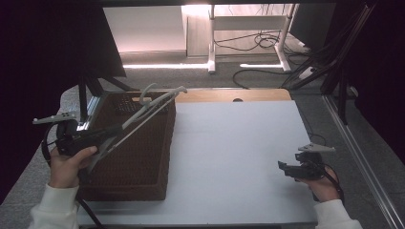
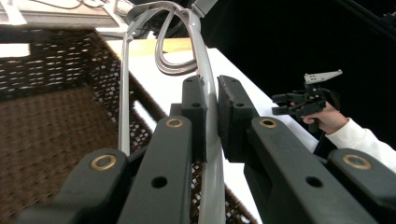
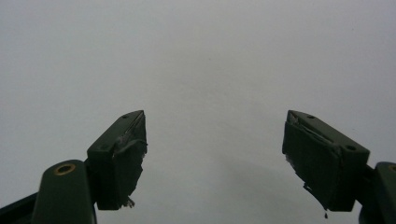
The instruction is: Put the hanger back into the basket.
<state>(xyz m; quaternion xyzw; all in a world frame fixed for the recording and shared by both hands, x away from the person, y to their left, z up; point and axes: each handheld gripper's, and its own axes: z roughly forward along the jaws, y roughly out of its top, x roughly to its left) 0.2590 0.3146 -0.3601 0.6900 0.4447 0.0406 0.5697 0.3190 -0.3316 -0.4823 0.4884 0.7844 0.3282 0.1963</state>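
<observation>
White table top (image 1: 229,157) is lying under a dim room, with a desk frame and loose cables standing on the floor beyond its far edge. Brown wicker basket (image 1: 138,157) is sitting on the table's left part and serving as landmark.

Grey tongs (image 1: 143,112) are hanging tilted over the basket's open top, their tips pointing toward its far right corner; the two arms are standing spread, pinching nothing.

Left gripper (image 2: 211,100) is clamping one arm of the tongs between its pads, above the basket's left side.

Right gripper (image 1: 282,167) is resting well to the right of the basket, low over the bare table, its jaws standing wide apart and empty.
</observation>
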